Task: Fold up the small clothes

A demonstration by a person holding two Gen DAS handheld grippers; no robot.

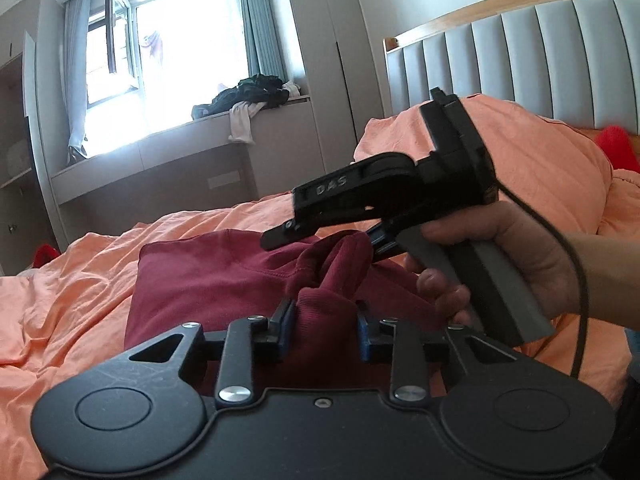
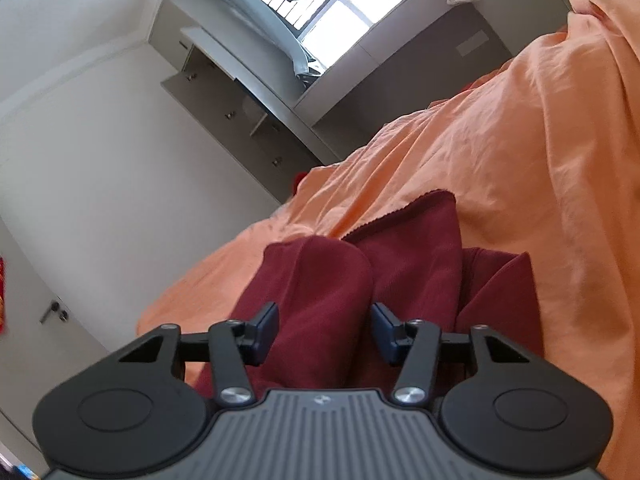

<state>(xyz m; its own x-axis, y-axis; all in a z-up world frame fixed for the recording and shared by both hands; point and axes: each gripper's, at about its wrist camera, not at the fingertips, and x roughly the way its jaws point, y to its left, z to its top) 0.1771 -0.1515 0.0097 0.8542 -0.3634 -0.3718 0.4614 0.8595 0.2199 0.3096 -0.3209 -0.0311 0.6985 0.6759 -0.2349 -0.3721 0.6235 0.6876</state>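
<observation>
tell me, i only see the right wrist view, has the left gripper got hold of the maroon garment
Observer: Yes. The left gripper has a bunched fold of the maroon garment pinched between its fingers.
Operator: is the rest of it flat
Observer: Mostly. Beyond the bunch it lies spread on the orange sheet.
Operator: anything else up by the head of the bed
Observer: A red item lies by the padded headboard.
</observation>
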